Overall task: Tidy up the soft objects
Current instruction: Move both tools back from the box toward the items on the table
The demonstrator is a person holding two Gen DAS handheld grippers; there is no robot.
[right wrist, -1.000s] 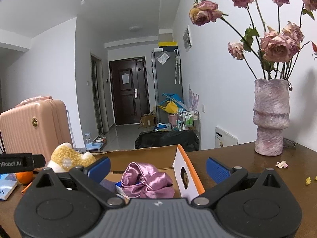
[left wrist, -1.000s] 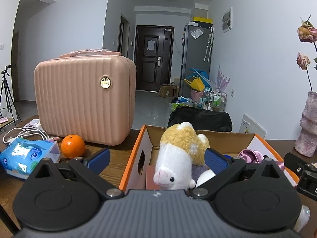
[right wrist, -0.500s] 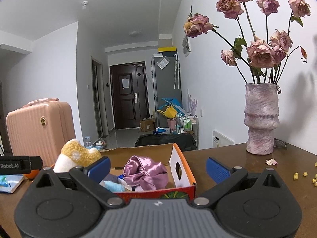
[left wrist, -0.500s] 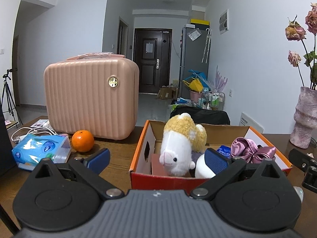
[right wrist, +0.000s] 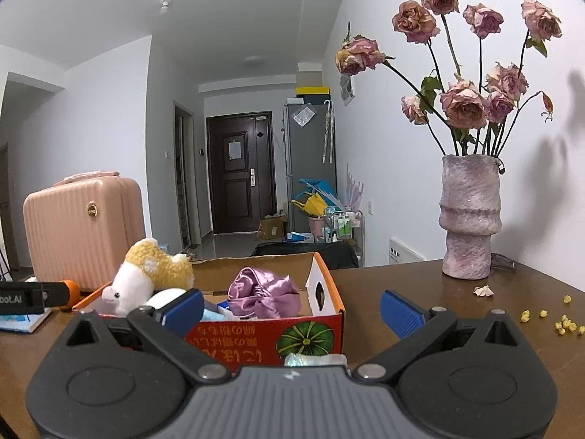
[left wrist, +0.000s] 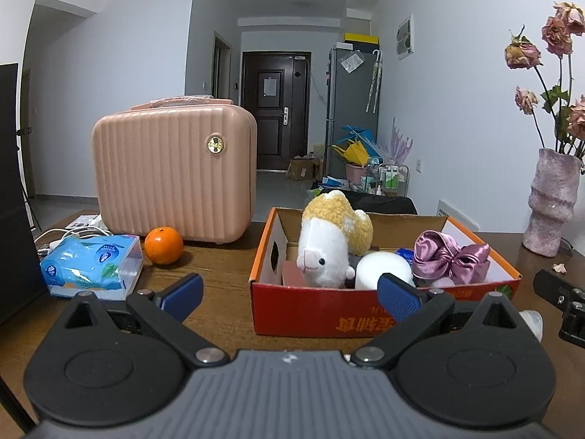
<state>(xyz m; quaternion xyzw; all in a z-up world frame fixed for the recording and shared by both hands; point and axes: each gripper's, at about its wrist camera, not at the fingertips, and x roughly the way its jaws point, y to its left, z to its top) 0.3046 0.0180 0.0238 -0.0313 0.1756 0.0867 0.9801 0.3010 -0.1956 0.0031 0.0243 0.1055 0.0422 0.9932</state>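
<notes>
Table (left wrist: 226, 278) carries the cardboard box (left wrist: 365, 314), which sits straight ahead of both grippers. Inside, L to R in the left wrist view: plush toy (left wrist: 325, 252) upright, white ball (left wrist: 384, 269), purple satin scrunchie (left wrist: 448, 259). Left gripper (left wrist: 289, 294) has jaws spread wide, nothing in them; right gripper (right wrist: 292, 309) likewise released and empty. One soft pale-teal item (right wrist: 314, 359) lies outside the box, touching its front wall, low betw. the right jaws, so the right gripper is nearer. Prob. next pick; long axis can't tell, mostly hidden.
</notes>
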